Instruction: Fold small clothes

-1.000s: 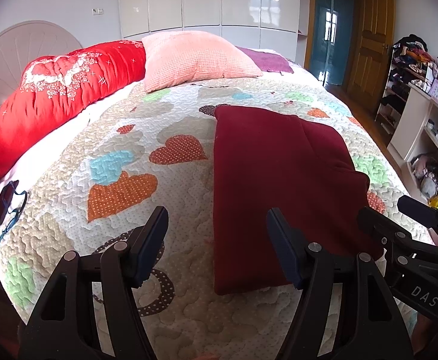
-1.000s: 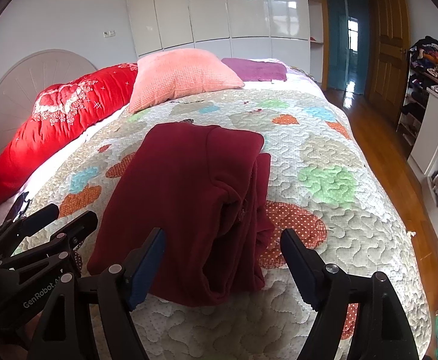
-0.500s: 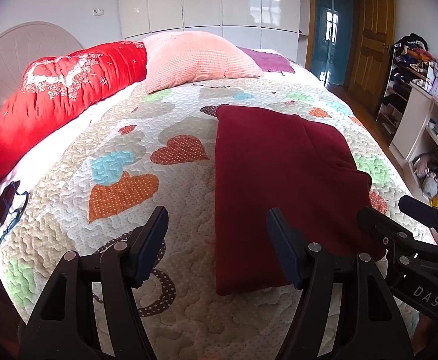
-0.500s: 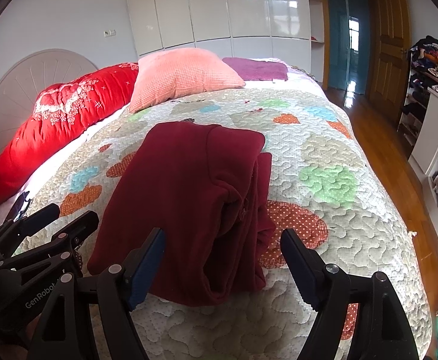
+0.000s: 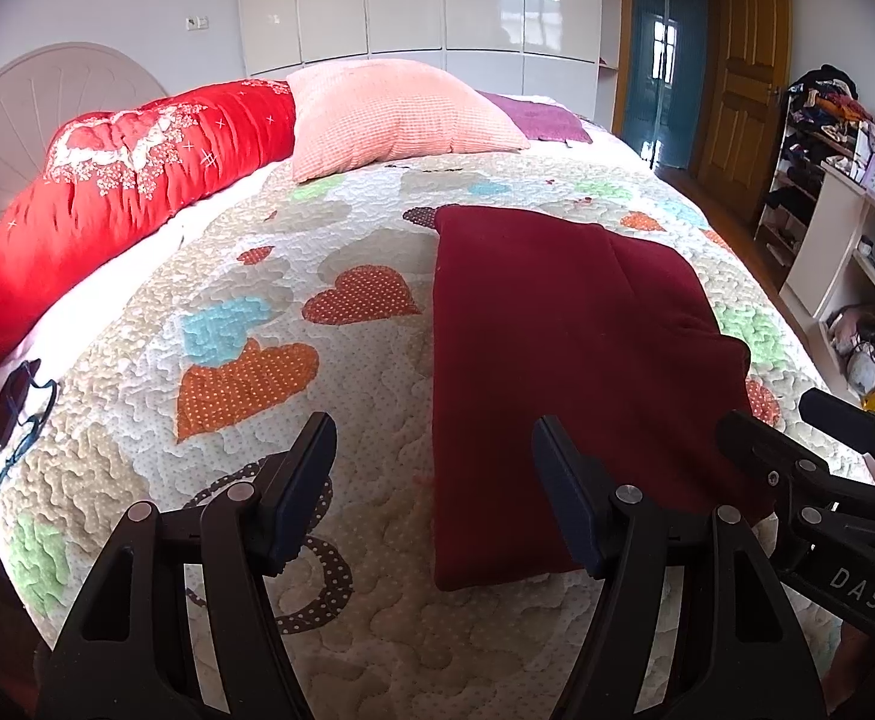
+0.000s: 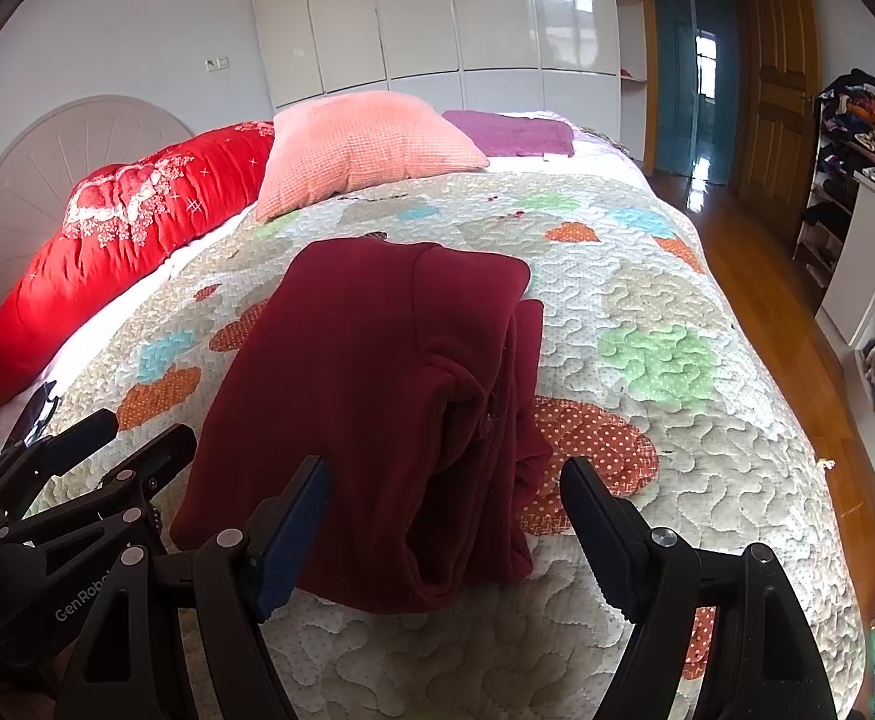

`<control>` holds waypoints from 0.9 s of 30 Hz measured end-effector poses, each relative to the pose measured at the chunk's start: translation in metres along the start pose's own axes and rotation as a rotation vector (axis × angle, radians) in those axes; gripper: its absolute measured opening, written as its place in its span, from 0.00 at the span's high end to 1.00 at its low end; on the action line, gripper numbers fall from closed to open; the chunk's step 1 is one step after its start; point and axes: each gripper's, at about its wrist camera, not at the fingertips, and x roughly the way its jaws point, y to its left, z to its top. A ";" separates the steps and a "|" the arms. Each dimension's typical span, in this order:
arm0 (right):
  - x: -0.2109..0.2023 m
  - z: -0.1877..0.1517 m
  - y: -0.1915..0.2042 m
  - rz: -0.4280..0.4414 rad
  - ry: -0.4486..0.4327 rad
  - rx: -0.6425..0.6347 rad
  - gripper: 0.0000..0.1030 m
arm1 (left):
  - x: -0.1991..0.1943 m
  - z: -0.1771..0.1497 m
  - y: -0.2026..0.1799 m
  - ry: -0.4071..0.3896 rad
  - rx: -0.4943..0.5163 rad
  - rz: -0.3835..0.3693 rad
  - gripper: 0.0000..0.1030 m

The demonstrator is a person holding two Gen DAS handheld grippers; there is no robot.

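A dark red garment (image 5: 563, 360) lies folded into a long rectangle on the heart-patterned quilt (image 5: 245, 372). In the right wrist view the garment (image 6: 377, 396) shows stacked layers along its right edge. My left gripper (image 5: 434, 450) is open and empty, held above the quilt at the garment's near left edge. My right gripper (image 6: 443, 492) is open and empty, held over the garment's near end. The right gripper also shows in the left wrist view (image 5: 821, 450), and the left gripper shows in the right wrist view (image 6: 101, 450).
A red bolster (image 5: 107, 192), a pink pillow (image 5: 395, 114) and a purple cloth (image 5: 533, 120) lie at the head of the bed. A phone and glasses (image 5: 11, 414) lie at the left edge. Shelves (image 5: 869, 252) and wooden floor (image 6: 761, 276) are to the right.
Both grippers stay open and almost still. The left wrist view has crept slightly, and the garment has not moved.
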 end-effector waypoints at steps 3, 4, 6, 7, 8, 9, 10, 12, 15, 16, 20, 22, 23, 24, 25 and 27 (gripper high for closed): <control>0.001 -0.001 0.000 0.002 0.003 -0.001 0.26 | 0.000 -0.001 0.000 0.002 -0.002 0.000 0.34; 0.001 -0.001 0.000 0.002 0.004 -0.001 0.26 | 0.000 -0.001 0.000 0.002 -0.002 0.001 0.34; 0.002 -0.001 -0.001 0.002 0.006 -0.001 0.26 | 0.001 -0.001 0.000 0.002 -0.001 0.001 0.34; 0.003 -0.001 -0.001 0.002 0.006 0.000 0.26 | 0.001 -0.001 0.000 0.003 -0.001 0.001 0.34; 0.003 -0.001 -0.001 0.002 0.007 0.001 0.26 | 0.001 -0.001 0.000 0.002 -0.002 0.001 0.34; 0.003 -0.001 -0.002 0.002 0.007 0.002 0.26 | 0.001 -0.001 0.000 0.003 -0.001 0.001 0.34; 0.003 -0.001 -0.002 0.003 0.007 0.003 0.26 | 0.001 -0.001 0.000 0.003 -0.001 0.001 0.34; 0.004 -0.001 -0.003 0.002 0.008 0.003 0.26 | 0.001 -0.001 0.000 0.002 -0.001 0.001 0.34; 0.005 -0.001 -0.004 0.003 0.010 0.004 0.26 | 0.002 -0.001 0.000 0.004 -0.001 0.001 0.34; 0.005 -0.001 -0.004 0.003 0.011 0.004 0.26 | 0.002 -0.001 0.000 0.004 -0.001 0.001 0.34; 0.007 0.000 -0.005 0.005 0.014 0.003 0.26 | 0.002 -0.001 0.000 0.004 -0.001 0.001 0.34; 0.007 0.000 -0.005 0.008 0.013 0.002 0.26 | 0.002 -0.001 0.000 0.005 0.000 0.002 0.34; 0.008 0.000 -0.005 0.008 0.014 0.001 0.26 | 0.002 -0.001 0.000 0.005 0.000 0.001 0.34; 0.008 0.000 -0.005 0.007 0.015 0.001 0.26 | 0.002 -0.001 0.000 0.005 0.000 0.001 0.34; 0.008 0.000 -0.006 0.008 0.016 0.002 0.26 | 0.002 -0.001 0.000 0.007 0.002 0.001 0.34; 0.009 0.000 -0.006 0.008 0.017 0.003 0.26 | 0.003 -0.001 0.000 0.007 0.003 0.001 0.34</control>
